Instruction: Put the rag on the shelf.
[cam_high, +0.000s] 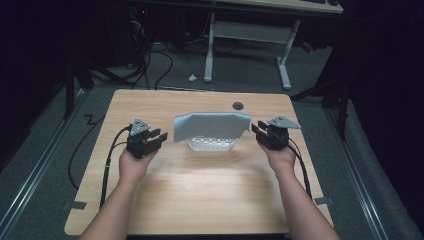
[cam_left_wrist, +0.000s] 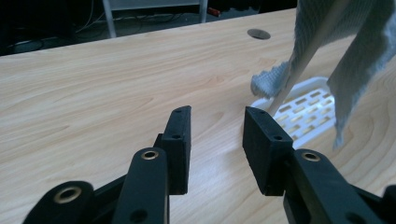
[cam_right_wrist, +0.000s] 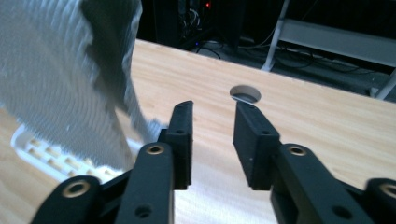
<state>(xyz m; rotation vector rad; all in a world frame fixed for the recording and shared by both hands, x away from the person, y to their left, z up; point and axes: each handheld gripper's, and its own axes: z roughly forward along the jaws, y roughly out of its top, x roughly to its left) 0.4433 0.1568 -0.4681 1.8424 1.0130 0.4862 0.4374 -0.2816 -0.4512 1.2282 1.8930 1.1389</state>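
Observation:
A grey cloth (cam_high: 212, 125) hangs spread over a white slotted rack (cam_high: 210, 145) at the middle of the wooden table (cam_high: 200, 190). My left gripper (cam_high: 161, 136) is just left of the cloth's edge, open, with nothing between its jaws. My right gripper (cam_high: 256, 128) stands just right of the cloth, also open and empty. In the left gripper view my left gripper (cam_left_wrist: 217, 121) points over bare wood, with the cloth (cam_left_wrist: 359, 46) and rack (cam_left_wrist: 308, 112) at upper right. In the right gripper view my right gripper (cam_right_wrist: 212, 109) has the cloth (cam_right_wrist: 56, 79) hanging at its left.
A round cable hole (cam_high: 238, 106) sits in the table behind the cloth. Cables trail from both grippers off the table's sides. A white-legged desk (cam_high: 250, 35) stands on the floor beyond the far edge. Bare wood lies in front of the rack.

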